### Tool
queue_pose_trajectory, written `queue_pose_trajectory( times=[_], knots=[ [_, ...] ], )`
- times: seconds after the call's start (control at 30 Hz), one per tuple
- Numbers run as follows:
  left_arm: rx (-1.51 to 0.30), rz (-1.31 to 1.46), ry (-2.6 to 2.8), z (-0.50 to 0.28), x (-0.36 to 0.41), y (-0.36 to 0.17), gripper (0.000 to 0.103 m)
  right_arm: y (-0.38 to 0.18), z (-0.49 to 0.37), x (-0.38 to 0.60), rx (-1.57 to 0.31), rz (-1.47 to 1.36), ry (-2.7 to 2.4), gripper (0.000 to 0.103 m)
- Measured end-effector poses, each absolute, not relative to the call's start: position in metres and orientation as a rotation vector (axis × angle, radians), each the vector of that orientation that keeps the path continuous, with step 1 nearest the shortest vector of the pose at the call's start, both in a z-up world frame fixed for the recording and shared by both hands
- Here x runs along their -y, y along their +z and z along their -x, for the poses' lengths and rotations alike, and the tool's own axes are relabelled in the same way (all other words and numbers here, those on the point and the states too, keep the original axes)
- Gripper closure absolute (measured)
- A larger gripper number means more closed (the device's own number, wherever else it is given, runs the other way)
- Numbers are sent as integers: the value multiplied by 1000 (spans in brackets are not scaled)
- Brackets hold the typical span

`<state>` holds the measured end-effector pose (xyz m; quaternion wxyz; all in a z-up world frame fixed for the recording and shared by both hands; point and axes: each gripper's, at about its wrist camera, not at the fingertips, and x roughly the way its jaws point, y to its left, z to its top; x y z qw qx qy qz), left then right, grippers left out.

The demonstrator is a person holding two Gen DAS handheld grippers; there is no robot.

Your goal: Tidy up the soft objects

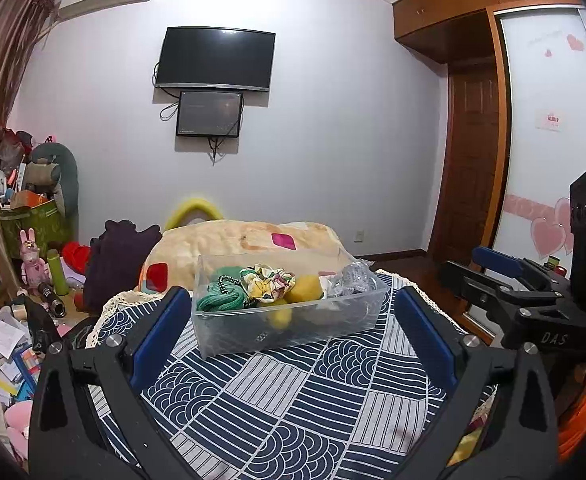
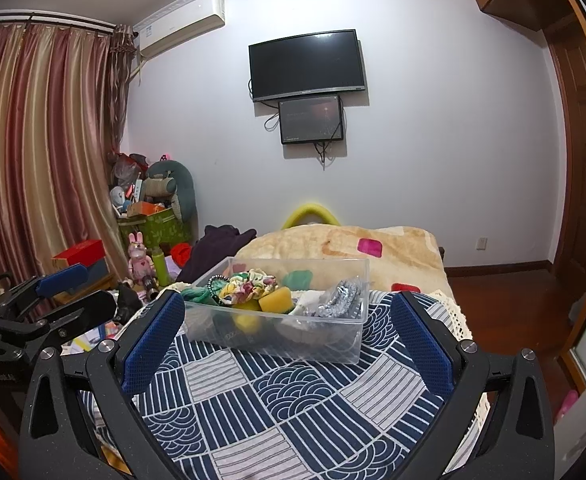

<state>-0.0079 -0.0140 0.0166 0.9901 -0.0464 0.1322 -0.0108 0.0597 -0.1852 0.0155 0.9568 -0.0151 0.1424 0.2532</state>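
Note:
A clear plastic bin (image 1: pixel 293 332) stands on a table with a navy and white patterned cloth (image 1: pixel 293 400). It holds a green cord (image 1: pixel 221 300), a floral scrunchie (image 1: pixel 267 282), a yellow sponge (image 1: pixel 307 288), a silvery crinkled item (image 1: pixel 355 280) and other soft things. The bin also shows in the right wrist view (image 2: pixel 285 340) with the sponge (image 2: pixel 276 300) and scrunchie (image 2: pixel 249 282). My left gripper (image 1: pixel 293 320) is open and empty, just short of the bin. My right gripper (image 2: pixel 289 320) is open and empty, also in front of the bin. Each gripper shows at the other view's edge.
Behind the table lies a beige blanket (image 1: pixel 249 240) on a bed. Clutter, a pink rabbit toy (image 1: pixel 31 256) and a green box (image 1: pixel 37 224) fill the left floor. A wooden door (image 1: pixel 473 152) and wardrobe stand right. Screens hang on the wall.

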Motion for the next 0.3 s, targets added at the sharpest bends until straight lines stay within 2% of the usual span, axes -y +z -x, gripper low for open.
queue_pose_trajectory(
  times=[0.3],
  knots=[
    [-275, 112, -33, 8, 13, 16, 0, 14, -58, 184, -292, 32, 515, 0]
  ],
)
